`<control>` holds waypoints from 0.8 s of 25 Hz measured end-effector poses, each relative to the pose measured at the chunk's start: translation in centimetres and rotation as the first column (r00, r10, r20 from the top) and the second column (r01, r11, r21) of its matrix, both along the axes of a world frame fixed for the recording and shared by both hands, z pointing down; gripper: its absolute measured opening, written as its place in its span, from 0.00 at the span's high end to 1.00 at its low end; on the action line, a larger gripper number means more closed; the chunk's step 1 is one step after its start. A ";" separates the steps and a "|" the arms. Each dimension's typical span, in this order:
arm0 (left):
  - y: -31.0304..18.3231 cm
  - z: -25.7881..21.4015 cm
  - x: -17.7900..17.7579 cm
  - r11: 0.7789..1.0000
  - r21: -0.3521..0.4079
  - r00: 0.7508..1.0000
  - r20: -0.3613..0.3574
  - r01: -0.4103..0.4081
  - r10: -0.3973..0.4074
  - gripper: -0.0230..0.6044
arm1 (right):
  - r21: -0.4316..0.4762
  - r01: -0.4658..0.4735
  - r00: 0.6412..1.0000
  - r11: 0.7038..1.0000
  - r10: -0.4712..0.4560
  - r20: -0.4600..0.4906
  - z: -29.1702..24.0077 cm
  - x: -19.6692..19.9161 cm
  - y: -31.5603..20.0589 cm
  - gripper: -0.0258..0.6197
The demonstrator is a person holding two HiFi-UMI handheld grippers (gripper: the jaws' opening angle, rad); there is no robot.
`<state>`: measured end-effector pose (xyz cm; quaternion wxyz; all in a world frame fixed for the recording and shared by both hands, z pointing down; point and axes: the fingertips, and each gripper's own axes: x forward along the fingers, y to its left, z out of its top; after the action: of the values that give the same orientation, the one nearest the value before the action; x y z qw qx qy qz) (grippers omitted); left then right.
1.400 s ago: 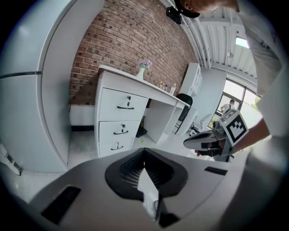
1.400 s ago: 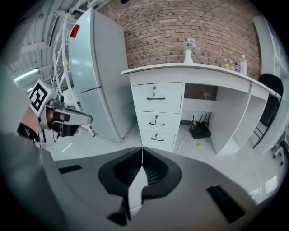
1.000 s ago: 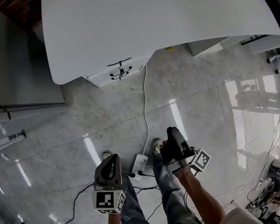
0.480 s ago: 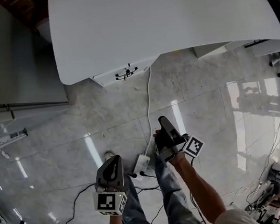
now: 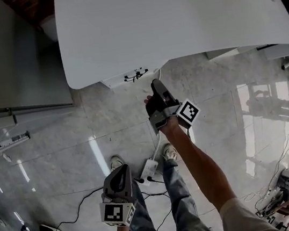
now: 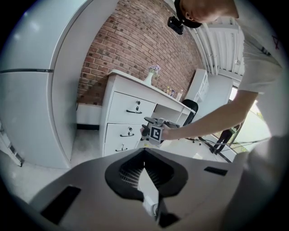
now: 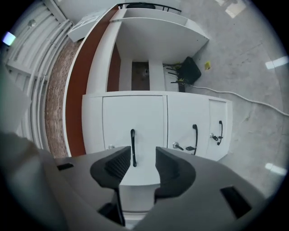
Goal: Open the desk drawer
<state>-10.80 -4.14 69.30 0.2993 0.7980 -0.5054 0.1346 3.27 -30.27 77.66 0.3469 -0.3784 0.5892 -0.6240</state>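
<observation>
Desk (image 5: 172,15) on glossy floor (image 5: 113,117); brick wall (image 6: 135,40)

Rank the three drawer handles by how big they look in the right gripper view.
1. Top handle, clearly the longest.
2. Middle handle.
3. Bottom handle, only slightly shorter than the middle one.
The top handle is nearest the camera, so their real sizes may well match.

This looks like an office or studio room. A broad white desk surface (image 5: 173,20) stands at twelve o'clock over a drawer stack (image 6: 126,122), with a brick wall (image 6: 135,49) behind and a black swivel chair (image 6: 192,106) alongside. The stone-tile floor (image 5: 46,149) is glossy, and a power strip (image 5: 148,167) trails cables (image 5: 82,201) at six o'clock.
</observation>
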 end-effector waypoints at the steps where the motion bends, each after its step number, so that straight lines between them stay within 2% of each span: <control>1: 0.1 -0.1 0.0 1.000 -0.002 1.000 0.001 0.000 0.000 0.94 | 0.001 -0.005 1.000 1.000 0.005 0.000 -0.1 -0.2 -1.0 0.69; 8: -0.2 -0.2 -1.1 1.000 -0.024 1.000 0.003 0.005 -0.005 0.94 | 0.038 -0.015 1.000 0.999 0.014 0.001 -1.0 -1.7 -5.9 0.69; 12: 0.0 -0.6 -1.3 1.000 -0.018 1.000 0.007 0.006 -0.006 0.94 | 0.054 -0.025 1.000 0.998 0.024 0.016 -2.0 -2.1 -6.7 0.69; 15: -0.2 -0.5 -1.3 1.000 -0.021 1.000 0.003 0.008 -0.007 0.94 | 0.051 -0.041 0.999 0.998 0.039 0.036 -2.1 -2.1 -7.1 0.77; 18: -0.5 -0.2 -1.7 0.999 -0.030 1.000 0.003 0.012 -0.012 0.94 | 0.076 -0.043 0.998 0.996 0.040 0.043 -2.4 -2.3 -7.4 0.90; 20: -0.4 -0.1 -1.9 0.999 -0.034 1.000 0.004 0.016 -0.016 0.94 | 0.086 -0.027 0.999 0.996 0.025 0.025 -2.5 -2.4 -7.4 0.91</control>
<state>-12.67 -4.54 69.22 0.3128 0.7885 -0.5100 0.1424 0.89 -37.72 75.19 0.3781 -0.3633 0.6062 -0.5980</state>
